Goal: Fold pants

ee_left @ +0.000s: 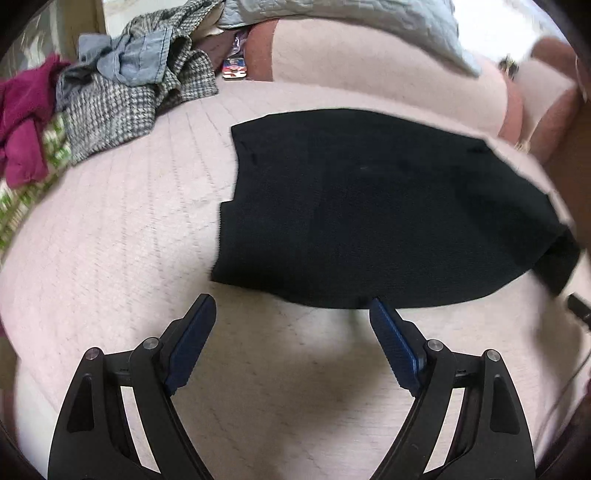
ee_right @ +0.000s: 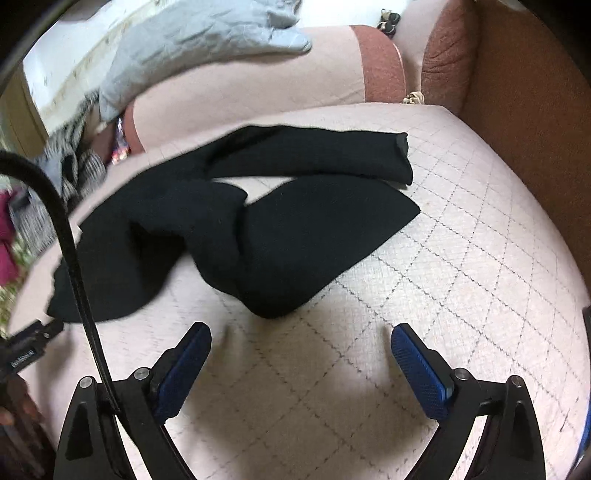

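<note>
Pants (ee_left: 369, 206), black, lie on the quilted pink sofa seat (ee_left: 122, 236) ahead of both tongs. From the left wrist view the waist end is spread flat, its near hem just beyond the left gripper (ee_left: 291, 302); the right fingertip sits at that hem, contact unclear. Left jaws apart, nothing between the blue pads (ee_left: 190, 350).

Right gripper (ee_right: 301, 328) jaws also wide apart, empty, hovering over bare seat. Pants (ee_right: 280, 236) ahead of it: the two legs split, the farther one running up and right to a cuff, the nearer one bunched and twisted, its fold bulging close ahead of the fingertips, not touching.

Surroundings:
- Black cable (ee_right: 70, 236) arcs across the left of the right wrist view, crossing in front of the pants' left part and dropping to the gripper's left finger base.
- Clothes pile far ahead-left of the left gripper: checked grey garment (ee_left: 110, 107), blue denim piece (ee_left: 136, 59) on top, magenta garment (ee_left: 22, 118) at the far left edge.
- Light grey-blue quilted blanket (ee_left: 369, 22) draped over the pink backrest (ee_left: 369, 70) beyond the pants.
- Brown armrest (ee_right: 524, 110) ahead-right of the right gripper.
- Small colourful packet (ee_left: 233, 68) in the gap between pile and backrest; too blurred to identify.
</note>
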A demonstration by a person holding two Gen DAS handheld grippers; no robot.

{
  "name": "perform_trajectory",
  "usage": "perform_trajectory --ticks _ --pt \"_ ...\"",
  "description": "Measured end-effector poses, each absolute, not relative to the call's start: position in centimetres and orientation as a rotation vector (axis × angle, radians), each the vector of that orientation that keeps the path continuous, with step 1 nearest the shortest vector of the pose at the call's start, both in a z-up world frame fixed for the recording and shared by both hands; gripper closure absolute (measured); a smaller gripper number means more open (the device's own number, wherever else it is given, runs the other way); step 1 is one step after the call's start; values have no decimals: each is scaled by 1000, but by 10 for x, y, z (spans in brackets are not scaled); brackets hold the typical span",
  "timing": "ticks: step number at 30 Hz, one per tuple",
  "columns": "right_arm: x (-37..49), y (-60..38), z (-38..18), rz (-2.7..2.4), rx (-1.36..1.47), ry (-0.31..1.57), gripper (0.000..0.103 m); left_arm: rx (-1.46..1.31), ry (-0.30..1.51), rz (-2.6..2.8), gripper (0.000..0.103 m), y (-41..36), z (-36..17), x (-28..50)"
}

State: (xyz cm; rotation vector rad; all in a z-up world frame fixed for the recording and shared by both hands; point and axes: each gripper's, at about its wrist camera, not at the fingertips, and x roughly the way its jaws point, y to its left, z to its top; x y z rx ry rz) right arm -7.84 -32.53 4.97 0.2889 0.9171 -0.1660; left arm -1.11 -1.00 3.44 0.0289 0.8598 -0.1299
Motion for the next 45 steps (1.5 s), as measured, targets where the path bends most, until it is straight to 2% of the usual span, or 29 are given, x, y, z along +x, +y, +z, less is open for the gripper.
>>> perform_trajectory --ticks 4,11,23,25,28,30,33,35,36,37,38,40,45 --pt "-74 -337 53 -178 326 911 5 -78 949 -156 17 -13 35 -5" --pt "-63 -364 53 -182 432 902 5 -236 997 -139 17 -11 22 -6" --pt "-34 -398 43 -210 539 861 7 -275 928 -108 17 -19 19 25" --pt "-26 -400 41 -218 525 860 22 -281 949 -105 17 -19 18 30" --pt "-18 -403 40 -222 517 854 30 -307 964 -129 18 -17 19 36" --pt "-16 -403 40 -224 516 849 33 -312 976 -130 23 -16 18 38" --pt "-14 -401 40 -227 491 844 44 -302 982 -137 28 -16 17 40" --pt "-13 -402 41 -233 471 844 53 -269 989 -111 50 -18 18 41" --pt "-14 -403 41 -236 467 839 67 -249 995 -96 53 -19 18 42" --pt "-15 -405 41 -234 476 837 85 -245 996 -97 56 -19 17 43" --pt "-15 -407 40 -225 496 837 89 -244 995 -100 67 -18 17 43" --pt "-19 -411 41 -212 538 825 93 -233 1010 -106 83 -17 18 45" --pt "-32 -396 69 -196 460 776 95 -242 1018 -172 87 -11 26 43"
